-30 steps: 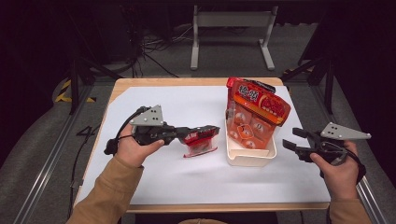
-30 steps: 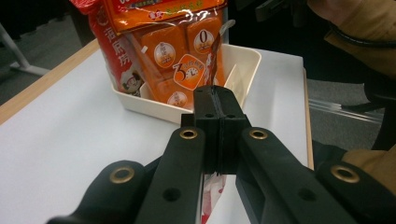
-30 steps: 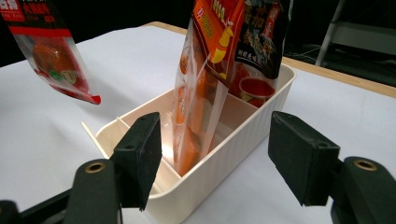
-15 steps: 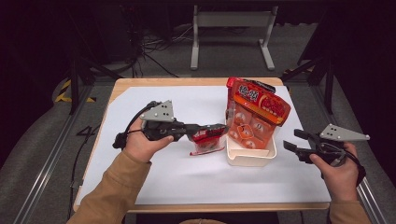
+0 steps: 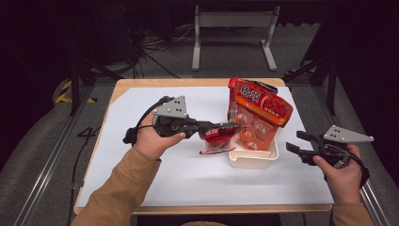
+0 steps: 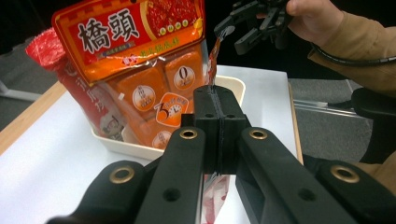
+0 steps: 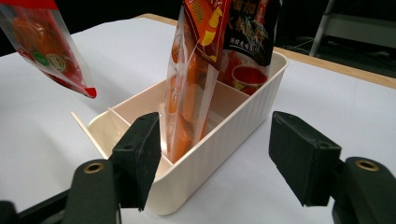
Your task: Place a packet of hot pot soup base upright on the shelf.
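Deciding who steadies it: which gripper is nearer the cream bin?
Left. The left gripper, clamping a small red packet, hovers at the cream bin; the right gripper waits apart, open.

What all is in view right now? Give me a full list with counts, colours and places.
Small packet: 1, red and clear, clamped in the left gripper, raised off the table just left of the bin.
Large packets: 2 as far as I can tell, one orange, one red behind it, standing upright in the bin.
Bin: 1, cream, ribbed, with dividers, right of centre on the table.
Table: 1, white top, wooden edge.
Metal stand: 1, grey, on the floor beyond the table.
Left gripper: 1, black, shut on the small packet.
Right gripper: 1, black, jaws open and holding nothing, at the table's right edge.
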Motion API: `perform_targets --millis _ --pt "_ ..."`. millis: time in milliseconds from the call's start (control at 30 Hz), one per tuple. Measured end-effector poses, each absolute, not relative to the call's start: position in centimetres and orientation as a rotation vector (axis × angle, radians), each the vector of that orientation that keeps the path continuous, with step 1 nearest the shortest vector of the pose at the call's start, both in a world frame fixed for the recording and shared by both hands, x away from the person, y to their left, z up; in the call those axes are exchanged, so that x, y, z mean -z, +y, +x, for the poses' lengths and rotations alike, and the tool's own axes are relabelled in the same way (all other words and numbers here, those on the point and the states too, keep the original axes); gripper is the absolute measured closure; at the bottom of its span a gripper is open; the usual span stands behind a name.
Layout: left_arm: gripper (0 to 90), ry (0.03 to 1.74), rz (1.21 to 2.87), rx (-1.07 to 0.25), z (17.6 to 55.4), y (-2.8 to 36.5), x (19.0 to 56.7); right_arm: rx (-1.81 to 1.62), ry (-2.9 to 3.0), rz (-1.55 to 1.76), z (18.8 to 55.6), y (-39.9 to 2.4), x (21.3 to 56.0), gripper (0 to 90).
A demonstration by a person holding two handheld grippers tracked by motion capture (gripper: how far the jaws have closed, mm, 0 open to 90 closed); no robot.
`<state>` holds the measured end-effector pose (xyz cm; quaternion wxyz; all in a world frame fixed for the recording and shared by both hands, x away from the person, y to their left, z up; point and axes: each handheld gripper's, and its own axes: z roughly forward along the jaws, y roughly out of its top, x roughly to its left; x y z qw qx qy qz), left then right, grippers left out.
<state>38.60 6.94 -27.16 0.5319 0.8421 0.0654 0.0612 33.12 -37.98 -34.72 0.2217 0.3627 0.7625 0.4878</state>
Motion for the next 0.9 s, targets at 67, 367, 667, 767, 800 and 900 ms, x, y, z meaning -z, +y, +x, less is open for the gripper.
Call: perform_targets --millis 67,367,667,767,800,900 --pt "90.0 0.154 2.008 -0.144 38.7 6.7 27.1 -1.348 2.105 1.005 33.1 -38.0 34.7 34.8" --pt "90.0 0.131 1.994 -0.133 39.1 5.1 26.9 -1.348 2.108 1.006 33.2 -38.0 34.8 35.0" --pt "90.0 0.099 1.97 -0.124 39.1 3.4 26.6 -1.35 2.107 1.005 33.3 -38.2 34.9 35.2" --pt "90.0 0.09 1.968 -0.121 39.1 2.8 26.6 -1.346 2.109 1.003 33.3 -38.3 35.0 35.3" --pt "90.0 0.09 1.967 -0.124 39.1 2.5 26.6 -1.345 2.109 1.003 33.3 -38.3 35.0 35.4" --pt "90.0 0.081 1.965 -0.13 39.3 2.1 26.5 -1.351 2.103 1.004 33.3 -38.4 35.0 35.5"
